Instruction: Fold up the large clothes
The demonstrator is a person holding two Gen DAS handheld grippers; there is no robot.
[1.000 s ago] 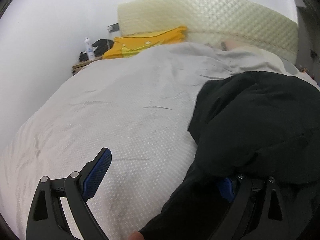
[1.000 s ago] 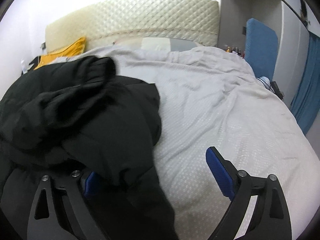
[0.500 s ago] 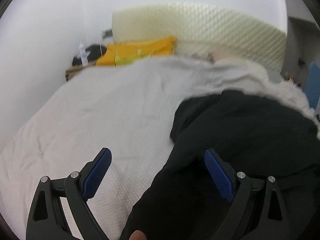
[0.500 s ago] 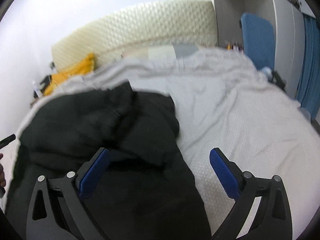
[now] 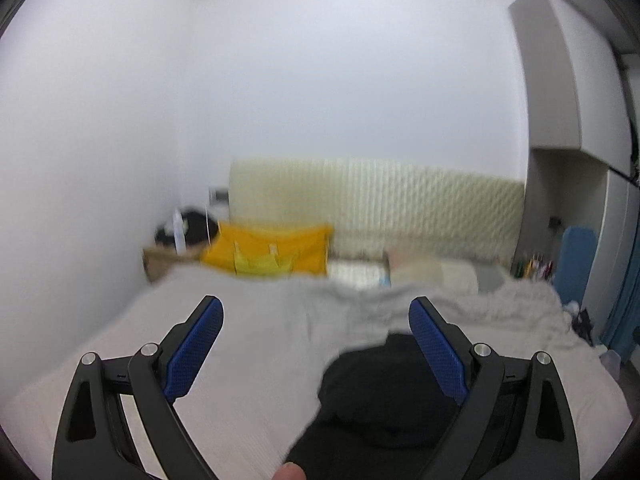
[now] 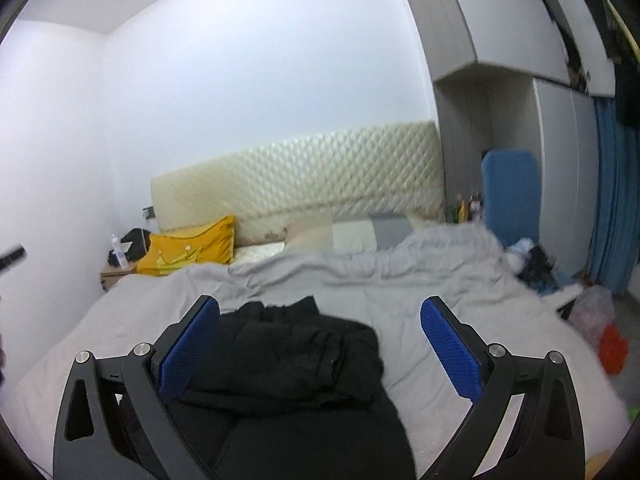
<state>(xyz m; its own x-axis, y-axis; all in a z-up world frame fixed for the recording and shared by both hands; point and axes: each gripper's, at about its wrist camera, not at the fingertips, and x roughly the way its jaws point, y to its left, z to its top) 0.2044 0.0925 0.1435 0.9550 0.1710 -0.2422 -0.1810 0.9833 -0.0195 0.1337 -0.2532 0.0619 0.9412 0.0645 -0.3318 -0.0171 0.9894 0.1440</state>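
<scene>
The left gripper (image 5: 316, 348) hangs with jaws spread wide and nothing between them; the black garment (image 5: 384, 396) lies heaped on the grey bedspread (image 5: 256, 320) below its right jaw. The right gripper (image 6: 320, 344) is likewise wide apart and empty, the black garment (image 6: 296, 364) bunched beneath, nearer its left jaw.

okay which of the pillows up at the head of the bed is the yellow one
The yellow pillow is the one at the left end of the headboard, beside the nightstand. The other pillows to its right are pale white and grey.
</scene>
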